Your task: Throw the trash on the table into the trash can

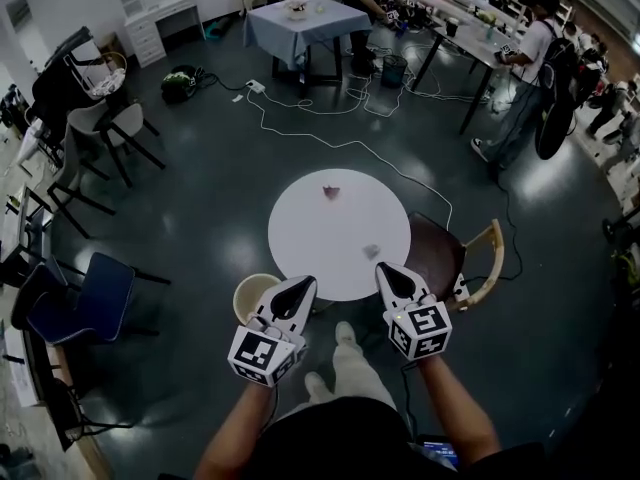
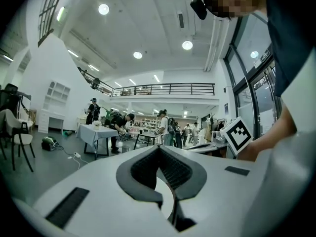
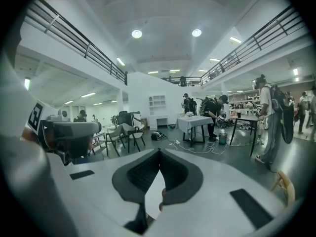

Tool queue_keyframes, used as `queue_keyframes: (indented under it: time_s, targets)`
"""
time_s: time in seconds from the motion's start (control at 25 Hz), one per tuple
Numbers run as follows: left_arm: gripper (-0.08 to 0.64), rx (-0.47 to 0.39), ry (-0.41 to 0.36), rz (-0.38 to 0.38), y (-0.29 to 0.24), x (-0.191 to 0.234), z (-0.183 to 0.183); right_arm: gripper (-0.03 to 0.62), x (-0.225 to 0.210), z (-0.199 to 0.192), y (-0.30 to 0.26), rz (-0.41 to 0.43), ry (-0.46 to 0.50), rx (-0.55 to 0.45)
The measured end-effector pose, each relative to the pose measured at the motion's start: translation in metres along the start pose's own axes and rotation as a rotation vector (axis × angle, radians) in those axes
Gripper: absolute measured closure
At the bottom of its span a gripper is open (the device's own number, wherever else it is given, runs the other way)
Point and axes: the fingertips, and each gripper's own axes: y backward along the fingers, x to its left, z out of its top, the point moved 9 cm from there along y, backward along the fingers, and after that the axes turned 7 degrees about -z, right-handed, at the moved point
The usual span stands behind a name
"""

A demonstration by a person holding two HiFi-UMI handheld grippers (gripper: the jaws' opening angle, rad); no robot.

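Standing at the near edge, you have the left gripper (image 1: 298, 288) and the right gripper (image 1: 391, 273) side by side in front of you, your shoes (image 1: 343, 335) just below them. The trash can (image 1: 248, 286) sits on the floor just beside the left gripper, tucked against the round white table (image 1: 300, 230).

The first risk is the nearest one. A small pale scrap (image 1: 371, 251) lies close to the right gripper, and it looks light and flat. If you arrive with the tips together, you will likely shove it along the table or off the edge rather than pick it up. It is also faint against the white top, so it is easy to overshoot.

Farther on, the pink crumpled scrap (image 1: 331, 192) lies near the far side, well apart from the can. Reaching it means leaning across the table, and a weak pinch may let it fall on the way back. The brown chair (image 1: 441, 252) stands against the table on your right and could catch your elbow. Beyond the table a white cable (image 1: 398, 171) runs across the floor, a trip hazard if you walk round.

Both pairs of jaws are clenched fully together and hold nothing. Each gripper view shows the dark pads meeting at the tip, touching no trash. Open them before you come down on either scrap.
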Motion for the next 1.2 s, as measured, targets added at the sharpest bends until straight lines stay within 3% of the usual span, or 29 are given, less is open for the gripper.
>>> queue_keyframes:
  time_s: [0.44,0.88,1.2]
  targets:
    - [0.545,0.035,0.032,0.081,-0.057,0.048,-0.005,0.574,-0.041,0.004,-0.080,0.068,-0.011,0.046]
    - [0.545,0.073,0.086,0.155,-0.111,0.084,-0.034,0.574,-0.080,-0.001,-0.159,0.137,0.017,0.115]
    - [0.545,0.125,0.107,0.206,-0.145,0.114,-0.067,0.574,-0.108,-0.027,-0.227,0.186,0.038,0.187]
